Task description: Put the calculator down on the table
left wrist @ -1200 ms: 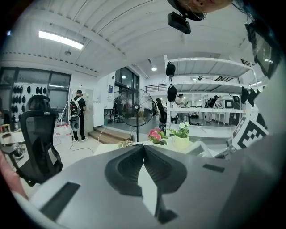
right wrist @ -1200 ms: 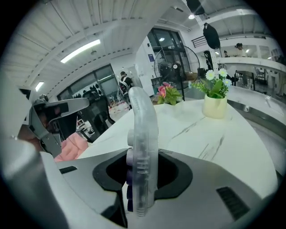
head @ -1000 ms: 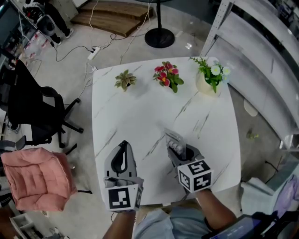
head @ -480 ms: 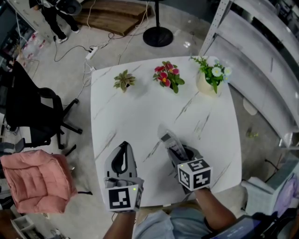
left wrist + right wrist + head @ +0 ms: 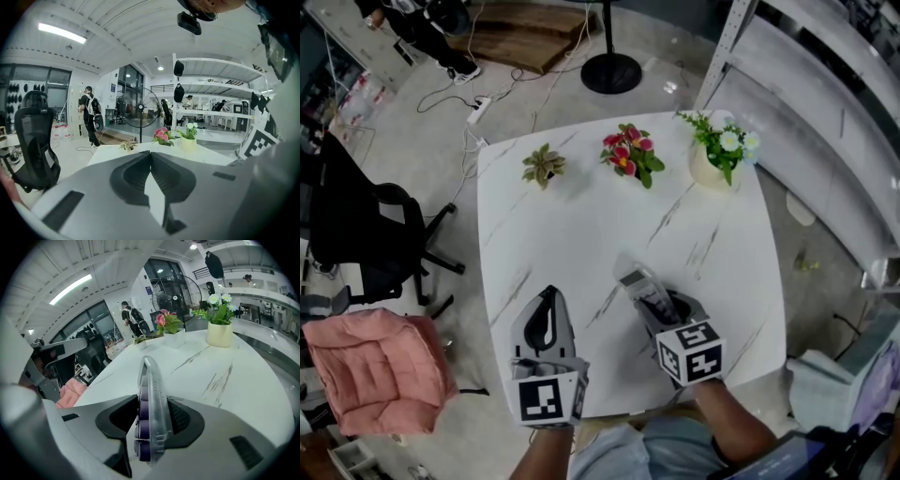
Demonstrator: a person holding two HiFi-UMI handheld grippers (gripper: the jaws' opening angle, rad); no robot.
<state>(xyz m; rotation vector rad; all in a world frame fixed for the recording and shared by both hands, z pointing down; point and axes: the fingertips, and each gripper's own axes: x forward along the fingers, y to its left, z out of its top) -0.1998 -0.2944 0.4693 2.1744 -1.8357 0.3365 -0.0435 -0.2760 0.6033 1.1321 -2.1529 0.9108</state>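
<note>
A clear calculator with purple keys stands on its edge between the jaws of my right gripper, above the near right part of the white marble table. It sticks out forward and leans to the left. The jaws of the right gripper are opening: the calculator rests against the right jaw and a thin gap shows on the key side. My left gripper hovers over the near left of the table, shut and empty; its tips meet.
Three plants line the table's far edge: a small green one, pink flowers and white flowers in a cream pot. A black office chair and a pink cushion stand left of the table. White shelving runs along the right.
The calculator has tipped a little to the left between the right jaws, which have spread wider. Both hands have kept their places.
</note>
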